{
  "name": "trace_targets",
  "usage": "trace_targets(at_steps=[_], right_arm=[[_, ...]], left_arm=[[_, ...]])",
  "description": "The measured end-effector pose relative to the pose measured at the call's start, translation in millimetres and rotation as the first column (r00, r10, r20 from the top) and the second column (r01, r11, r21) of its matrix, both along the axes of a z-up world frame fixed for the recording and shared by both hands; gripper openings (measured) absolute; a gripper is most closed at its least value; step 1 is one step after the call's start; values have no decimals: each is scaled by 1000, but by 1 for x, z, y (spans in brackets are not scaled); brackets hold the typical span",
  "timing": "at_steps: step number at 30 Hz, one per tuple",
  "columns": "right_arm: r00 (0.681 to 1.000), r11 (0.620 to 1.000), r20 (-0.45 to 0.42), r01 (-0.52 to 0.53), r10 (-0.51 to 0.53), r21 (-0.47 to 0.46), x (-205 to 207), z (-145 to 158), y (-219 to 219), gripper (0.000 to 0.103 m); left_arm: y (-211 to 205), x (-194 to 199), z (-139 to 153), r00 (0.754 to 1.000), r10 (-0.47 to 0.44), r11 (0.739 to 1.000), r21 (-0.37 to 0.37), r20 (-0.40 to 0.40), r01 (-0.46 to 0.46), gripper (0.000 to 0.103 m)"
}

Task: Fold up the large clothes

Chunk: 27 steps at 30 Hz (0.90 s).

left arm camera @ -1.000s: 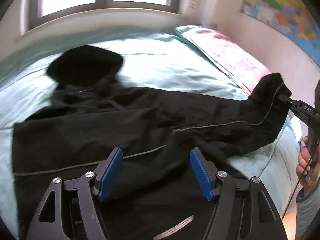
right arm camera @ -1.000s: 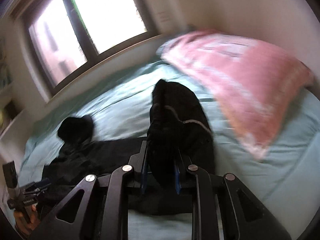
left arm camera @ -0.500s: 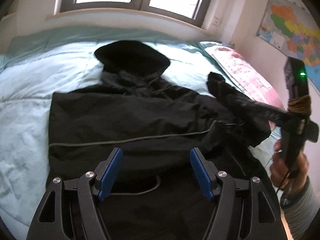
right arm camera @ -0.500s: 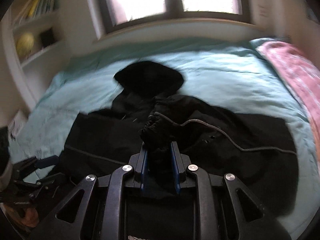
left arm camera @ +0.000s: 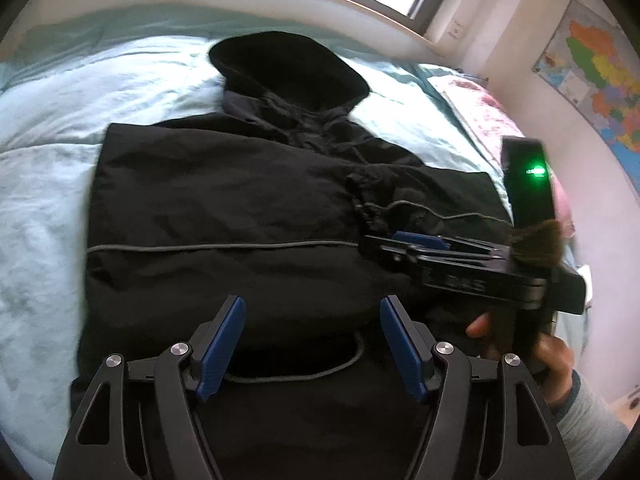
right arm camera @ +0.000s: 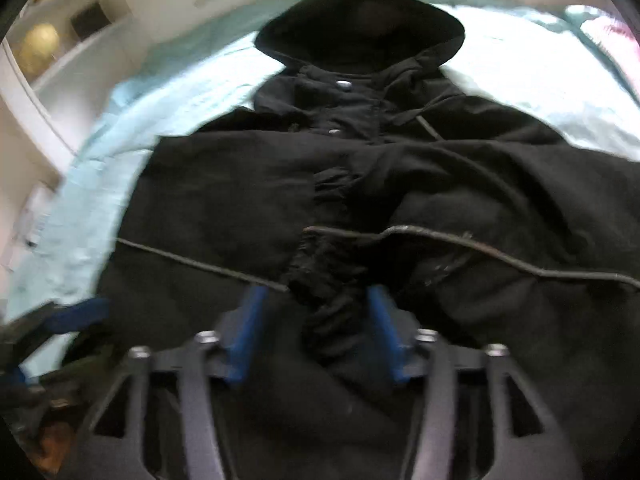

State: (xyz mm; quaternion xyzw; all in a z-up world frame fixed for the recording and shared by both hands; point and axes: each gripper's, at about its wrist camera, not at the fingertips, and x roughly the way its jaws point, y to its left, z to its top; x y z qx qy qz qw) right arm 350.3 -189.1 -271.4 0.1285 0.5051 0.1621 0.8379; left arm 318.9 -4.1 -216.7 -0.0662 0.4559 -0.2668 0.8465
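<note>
My right gripper [right arm camera: 314, 330], blurred, has just been opening around the black jacket's [left arm camera: 224, 200] cuff [right arm camera: 328, 280]; left gripper [left arm camera: 312, 344] gapes empty; pale green bed [left arm camera: 48, 128], window cropped at top

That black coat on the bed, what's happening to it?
A person is folding the black coat on the blue bed with a gripper in each hand. The right gripper has carried a sleeve across the coat's middle, and its jaws have just been opening, so the cuff lies loose between them. The left gripper hangs open over the hem, holding nothing.
</note>
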Motion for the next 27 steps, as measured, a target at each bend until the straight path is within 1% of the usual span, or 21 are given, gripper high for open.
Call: trace_targets(at_steps=[2, 5, 6, 8, 10, 12, 15, 16, 17, 18, 19, 20, 21, 23, 25, 27], right_arm=[[999, 1000, 32, -2, 2, 10, -11, 16, -9, 61], [993, 999, 110, 34, -30, -32, -31, 43, -28, 61], [991, 998, 126, 55, -49, -44, -38, 50, -38, 61], [987, 995, 138, 90, -83, -46, -48, 56, -58, 61], [986, 991, 124, 122, -115, -51, -57, 57, -81, 61], [984, 987, 113, 149, -141, -61, -67, 55, -104, 61], [978, 980, 118, 181, -170, -84, -82, 55, -131, 62], [977, 977, 118, 192, -180, -95, -85, 53, -137, 62], [974, 974, 117, 205, -192, -102, -88, 52, -143, 62], [973, 972, 116, 212, -201, -101, -90, 50, -148, 62], [971, 970, 111, 221, -210, -97, -91, 48, -154, 62], [970, 968, 107, 230, -220, -98, -91, 46, -158, 62], [968, 966, 104, 237, -227, -100, -90, 45, -160, 62], [966, 963, 104, 249, -238, -105, -89, 45, -163, 62], [964, 961, 110, 254, -241, -113, -87, 48, -162, 62], [963, 960, 117, 254, -241, -118, -83, 52, -160, 62]], left_arm=[[-10, 6, 1, 999, -35, 999, -32, -14, 34, 71], [-35, 20, 3, 996, -78, 995, -72, -41, 75, 71], [-46, 27, 1, 994, -89, 992, -94, -58, 83, 71], [-62, 40, -5, 992, -85, 991, -111, -89, 75, 71], [-77, 57, -17, 991, -51, 994, -104, -122, 38, 71], [-89, 68, -27, 990, -26, 997, -82, -135, 15, 71], [-107, 78, -37, 989, -30, 997, -78, -142, 19, 71], [-111, 79, -37, 990, -31, 997, -77, -135, 20, 67], [-116, 80, -37, 991, -35, 997, -73, -125, 26, 43], [-123, 80, -36, 993, -35, 999, -44, -111, 30, 22], [-125, 80, -35, 994, -33, 999, -31, -104, 30, 21], [-126, 80, -32, 995, -32, 999, -39, -92, 28, 19], [-123, 77, -25, 998, -23, 999, -50, -64, 20, 18], [-114, 74, -12, 1000, -11, 997, -73, -26, 9, 17], [-92, 71, 10, 1000, 11, 994, -111, 13, -10, 17], [-66, 69, 31, 998, 42, 992, -120, 52, -36, 17]])
